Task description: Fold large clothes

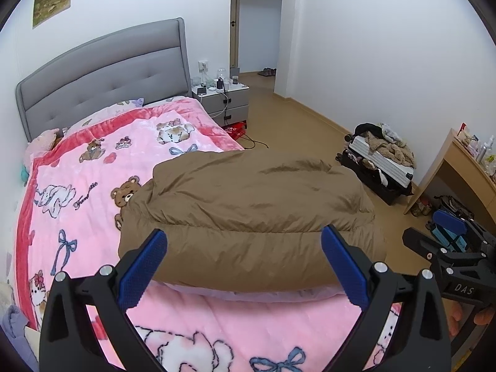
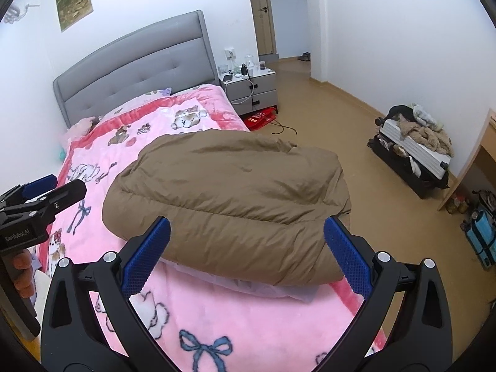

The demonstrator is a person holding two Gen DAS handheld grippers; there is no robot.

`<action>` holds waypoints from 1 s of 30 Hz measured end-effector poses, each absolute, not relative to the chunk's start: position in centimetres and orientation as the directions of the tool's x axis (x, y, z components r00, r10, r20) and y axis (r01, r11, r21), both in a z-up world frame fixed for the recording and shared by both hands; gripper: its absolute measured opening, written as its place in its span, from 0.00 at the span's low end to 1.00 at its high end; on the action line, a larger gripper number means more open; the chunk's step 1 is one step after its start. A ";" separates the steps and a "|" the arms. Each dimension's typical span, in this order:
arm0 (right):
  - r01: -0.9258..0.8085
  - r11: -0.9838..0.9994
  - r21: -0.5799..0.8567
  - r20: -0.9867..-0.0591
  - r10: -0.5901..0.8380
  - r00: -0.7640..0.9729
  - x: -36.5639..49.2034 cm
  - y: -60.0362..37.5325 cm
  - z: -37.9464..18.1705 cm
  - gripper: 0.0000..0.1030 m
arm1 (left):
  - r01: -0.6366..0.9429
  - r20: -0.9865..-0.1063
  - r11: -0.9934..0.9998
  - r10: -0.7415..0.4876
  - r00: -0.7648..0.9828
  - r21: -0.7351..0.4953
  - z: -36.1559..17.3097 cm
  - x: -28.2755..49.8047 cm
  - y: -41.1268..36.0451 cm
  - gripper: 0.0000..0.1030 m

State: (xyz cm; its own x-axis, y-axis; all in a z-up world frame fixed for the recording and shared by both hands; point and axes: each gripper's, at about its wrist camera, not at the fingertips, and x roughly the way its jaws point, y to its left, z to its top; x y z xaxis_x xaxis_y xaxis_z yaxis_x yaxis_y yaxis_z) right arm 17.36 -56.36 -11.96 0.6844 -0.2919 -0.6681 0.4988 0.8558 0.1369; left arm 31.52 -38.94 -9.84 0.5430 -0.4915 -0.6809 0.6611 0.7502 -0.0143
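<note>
A large brown padded coat [image 1: 254,214] lies folded into a thick bundle on the pink cartoon blanket [image 1: 93,167], near the bed's right edge. It also shows in the right wrist view [image 2: 229,198], with pale lining peeking out under its near edge. My left gripper [image 1: 245,263] is open and empty, hovering just short of the coat's near edge. My right gripper [image 2: 248,254] is open and empty, also just short of the near edge. Each gripper shows at the side of the other's view: the right [image 1: 449,241], the left [image 2: 40,198].
A grey headboard [image 1: 105,77] stands at the far end of the bed. A nightstand [image 1: 221,99] with cables is beside it. An open suitcase with clothes [image 1: 381,161] lies on the wooden floor at right, next to a wooden desk [image 1: 465,167]. A doorway is beyond.
</note>
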 end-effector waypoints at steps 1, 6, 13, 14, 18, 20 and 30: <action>0.493 0.859 0.137 -0.670 -0.286 0.685 17.4 -56.3 -12.0 0.92 | 0.664 -0.680 0.748 -0.492 0.543 -0.011 -9.8 31.3 -38.9 0.95; 0.488 0.863 0.130 -0.669 -0.287 0.685 17.4 -55.8 -11.9 0.92 | 0.666 -0.671 0.746 -0.500 0.547 -0.014 -9.6 31.0 -38.7 0.95; 0.476 0.869 0.132 -0.664 -0.279 0.694 17.4 -55.5 -11.7 0.92 | 0.664 -0.675 0.747 -0.495 0.548 -0.008 -9.6 30.9 -38.4 0.95; 0.475 0.870 0.132 -0.663 -0.279 0.695 17.4 -55.6 -11.6 0.92 | 0.664 -0.674 0.748 -0.494 0.549 -0.008 -9.6 30.9 -38.4 0.95; 0.474 0.871 0.128 -0.660 -0.282 0.697 17.5 -55.7 -11.4 0.92 | 0.663 -0.675 0.749 -0.492 0.550 -0.006 -9.6 31.1 -38.4 0.95; 0.472 0.872 0.129 -0.656 -0.282 0.700 17.5 -55.6 -11.3 0.92 | 0.661 -0.675 0.750 -0.492 0.550 -0.007 -9.6 31.1 -38.4 0.95; 0.464 0.874 0.145 -0.653 -0.268 0.708 17.7 -55.6 -11.0 0.92 | 0.665 -0.682 0.747 -0.483 0.549 0.005 -9.9 31.3 -38.2 0.95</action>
State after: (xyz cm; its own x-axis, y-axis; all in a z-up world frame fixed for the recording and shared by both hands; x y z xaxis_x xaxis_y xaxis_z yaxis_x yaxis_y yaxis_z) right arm 17.69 -55.62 -11.01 0.7082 -0.2677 -0.6533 0.4644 0.8736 0.1455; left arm 31.33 -38.25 -9.91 0.5486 -0.4830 -0.6824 0.6647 0.7471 0.0055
